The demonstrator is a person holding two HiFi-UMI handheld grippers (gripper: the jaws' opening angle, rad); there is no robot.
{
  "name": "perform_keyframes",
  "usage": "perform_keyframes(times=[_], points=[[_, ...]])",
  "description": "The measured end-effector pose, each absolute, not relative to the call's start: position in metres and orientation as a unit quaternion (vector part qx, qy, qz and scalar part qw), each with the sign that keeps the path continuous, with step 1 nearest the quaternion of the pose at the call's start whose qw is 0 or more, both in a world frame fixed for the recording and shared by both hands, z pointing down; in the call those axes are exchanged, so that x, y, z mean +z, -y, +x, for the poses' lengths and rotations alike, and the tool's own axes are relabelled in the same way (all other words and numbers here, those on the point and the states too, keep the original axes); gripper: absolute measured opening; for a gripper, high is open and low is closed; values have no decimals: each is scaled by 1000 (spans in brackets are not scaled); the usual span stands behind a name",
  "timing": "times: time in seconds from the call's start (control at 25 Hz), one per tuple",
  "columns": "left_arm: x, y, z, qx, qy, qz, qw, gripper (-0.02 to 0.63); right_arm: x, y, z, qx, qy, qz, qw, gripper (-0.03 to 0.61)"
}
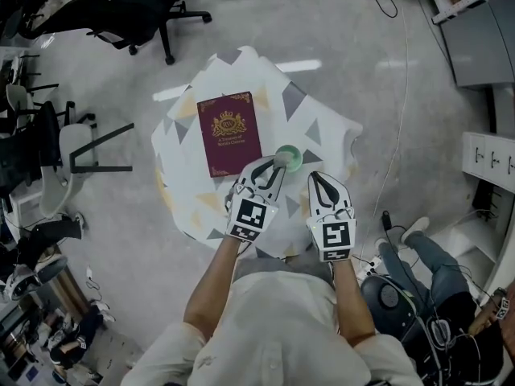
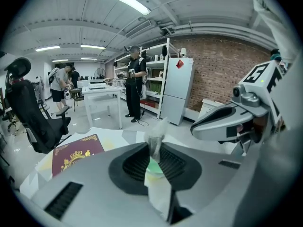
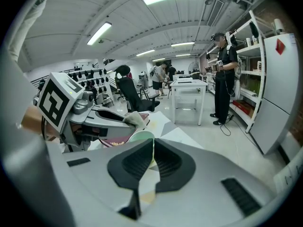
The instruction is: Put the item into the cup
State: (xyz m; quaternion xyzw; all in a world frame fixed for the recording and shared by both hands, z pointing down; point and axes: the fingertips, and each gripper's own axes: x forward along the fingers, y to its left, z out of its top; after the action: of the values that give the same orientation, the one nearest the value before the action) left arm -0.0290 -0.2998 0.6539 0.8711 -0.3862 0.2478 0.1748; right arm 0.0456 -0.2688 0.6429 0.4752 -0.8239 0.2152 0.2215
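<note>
The right tongs [image 1: 319, 177] are held at the near right of the desk [image 1: 323, 125], clenched with nothing between the pads; in the right gripper view [image 3: 152, 144] only a thin slit is left, through which the cup [image 3: 140, 137] is glimpsed. Just to their left, the left tongs [image 1: 277, 167] are clamped on the item [image 1: 281, 162], a pale crumpled scrap. In the left gripper view the item [image 2: 155, 135] is seen pinched upright between the ribbed pads, its top standing out past the tips of the left tongs [image 2: 155, 151]. The green cup [image 1: 294, 158] is seen directly beneath and just beyond the item, its rim [image 2: 152, 167] showing under the pads. Whether the item touches the cup cannot be told. Farther left on the patterned cloth [image 1: 185, 151], a maroon book [image 1: 229, 133] is laid flat.
</note>
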Motion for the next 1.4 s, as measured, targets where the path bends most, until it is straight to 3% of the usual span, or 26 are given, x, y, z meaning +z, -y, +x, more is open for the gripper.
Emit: perform_keyframes(times=[1.4], points=[[695, 295, -13, 338, 363, 850, 178, 69, 655, 268, 57, 232, 818, 479, 218, 14]])
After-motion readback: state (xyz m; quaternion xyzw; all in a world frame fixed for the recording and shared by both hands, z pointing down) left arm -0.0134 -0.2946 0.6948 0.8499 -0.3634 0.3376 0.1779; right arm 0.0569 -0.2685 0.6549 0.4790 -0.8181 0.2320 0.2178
